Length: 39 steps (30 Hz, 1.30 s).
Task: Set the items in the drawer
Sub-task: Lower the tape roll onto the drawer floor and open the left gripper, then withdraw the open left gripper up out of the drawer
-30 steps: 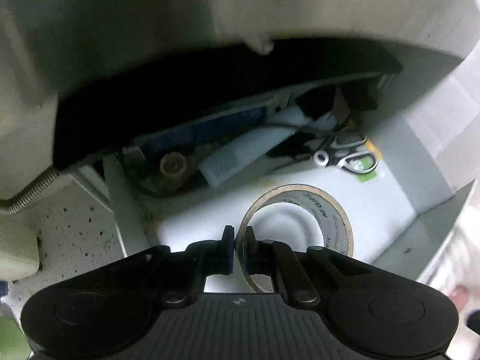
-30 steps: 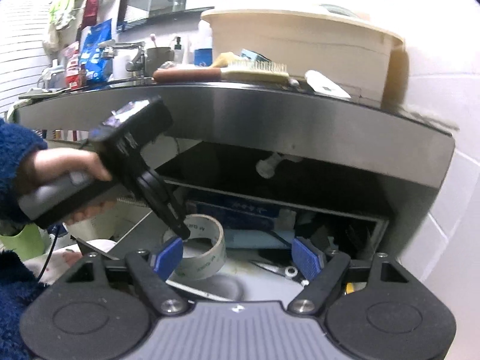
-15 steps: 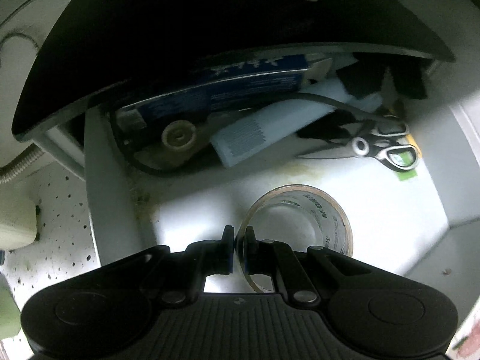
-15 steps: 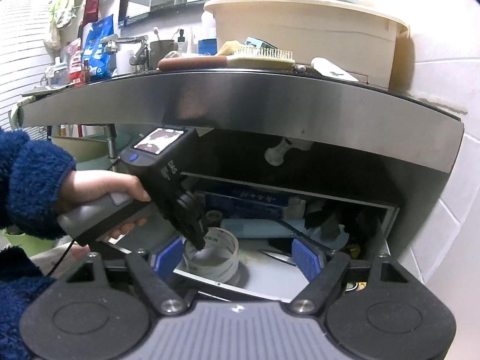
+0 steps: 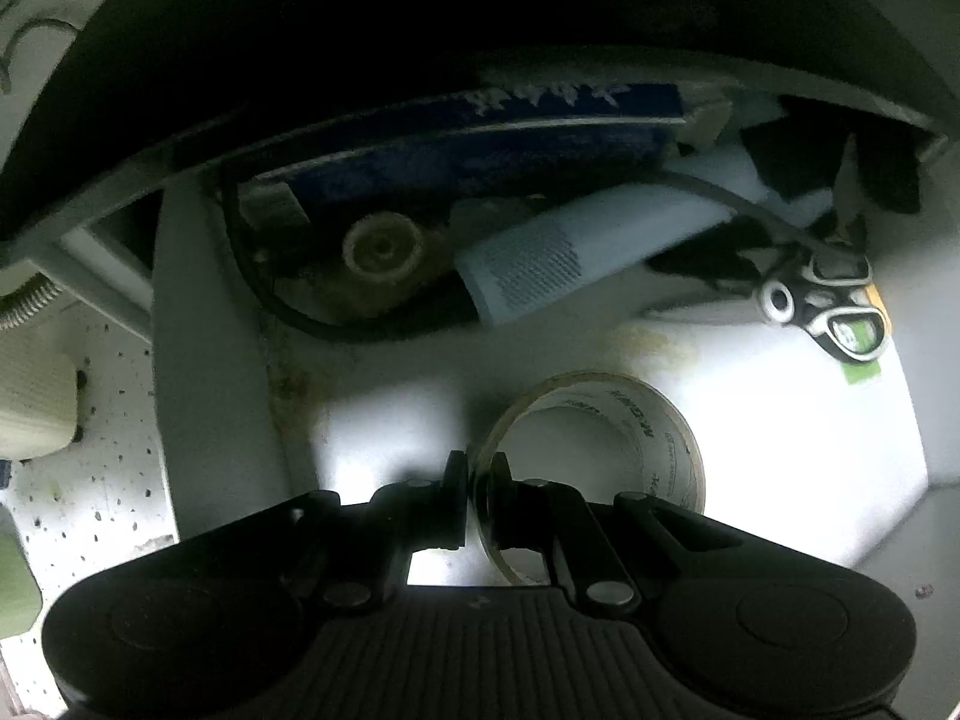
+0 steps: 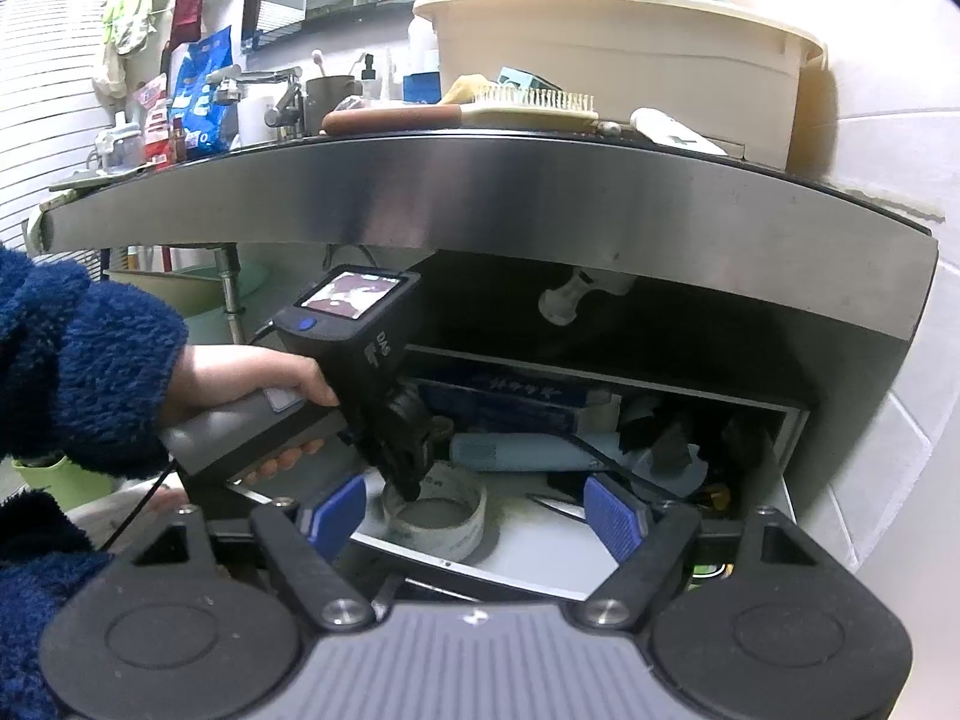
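My left gripper [image 5: 477,468] is shut on the near wall of a roll of beige packing tape [image 5: 636,414], one finger inside the ring and one outside. The roll sits low over the white floor of the open drawer [image 5: 384,420], apparently resting on it. In the right wrist view the left gripper [image 6: 408,480] reaches down into the drawer [image 6: 540,546] and holds the tape roll [image 6: 438,516] there. My right gripper [image 6: 474,516] is open and empty, held in front of the drawer's front edge.
The drawer's back holds a blue box [image 5: 480,162], a white tube [image 5: 576,252], scissors [image 5: 822,294], a black cable and a round cap [image 5: 381,243]. A steel counter [image 6: 480,192] overhangs the drawer, with a brush [image 6: 468,111] and a beige basin [image 6: 612,48] on top.
My left gripper has carried the tape roll down and further into the drawer, from above its front to its floor. The right gripper has stayed open and risen slightly.
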Each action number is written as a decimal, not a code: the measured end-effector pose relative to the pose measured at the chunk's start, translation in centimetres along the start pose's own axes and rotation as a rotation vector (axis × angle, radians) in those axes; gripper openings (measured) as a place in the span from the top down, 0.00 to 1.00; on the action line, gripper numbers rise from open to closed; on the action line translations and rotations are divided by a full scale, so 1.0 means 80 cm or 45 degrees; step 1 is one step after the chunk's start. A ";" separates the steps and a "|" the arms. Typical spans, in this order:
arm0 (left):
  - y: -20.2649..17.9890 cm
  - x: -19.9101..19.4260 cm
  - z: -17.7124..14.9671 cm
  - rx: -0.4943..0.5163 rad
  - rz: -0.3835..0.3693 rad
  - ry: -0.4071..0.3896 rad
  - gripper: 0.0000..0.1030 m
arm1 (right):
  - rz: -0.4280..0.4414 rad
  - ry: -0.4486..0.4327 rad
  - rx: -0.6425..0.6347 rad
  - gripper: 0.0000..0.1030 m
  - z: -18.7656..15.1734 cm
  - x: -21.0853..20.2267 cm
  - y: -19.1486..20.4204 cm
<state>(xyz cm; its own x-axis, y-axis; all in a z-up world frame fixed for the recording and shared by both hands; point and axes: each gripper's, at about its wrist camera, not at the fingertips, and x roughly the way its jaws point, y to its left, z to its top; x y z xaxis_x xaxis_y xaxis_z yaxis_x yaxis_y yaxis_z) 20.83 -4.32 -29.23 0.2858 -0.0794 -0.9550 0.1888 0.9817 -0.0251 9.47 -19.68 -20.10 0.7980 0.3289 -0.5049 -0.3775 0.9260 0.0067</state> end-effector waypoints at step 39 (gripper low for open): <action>0.008 0.005 0.011 -0.088 -0.086 0.149 0.42 | 0.034 0.035 0.012 0.22 -0.007 0.007 0.011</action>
<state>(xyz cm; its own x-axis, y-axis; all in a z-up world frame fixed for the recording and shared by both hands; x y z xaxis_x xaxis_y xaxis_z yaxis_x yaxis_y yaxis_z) 21.84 -3.87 -29.35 0.1625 -0.1293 -0.9782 0.1379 0.9846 -0.1072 9.33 -18.80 -20.89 0.7743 0.3488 -0.5281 -0.3941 0.9186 0.0289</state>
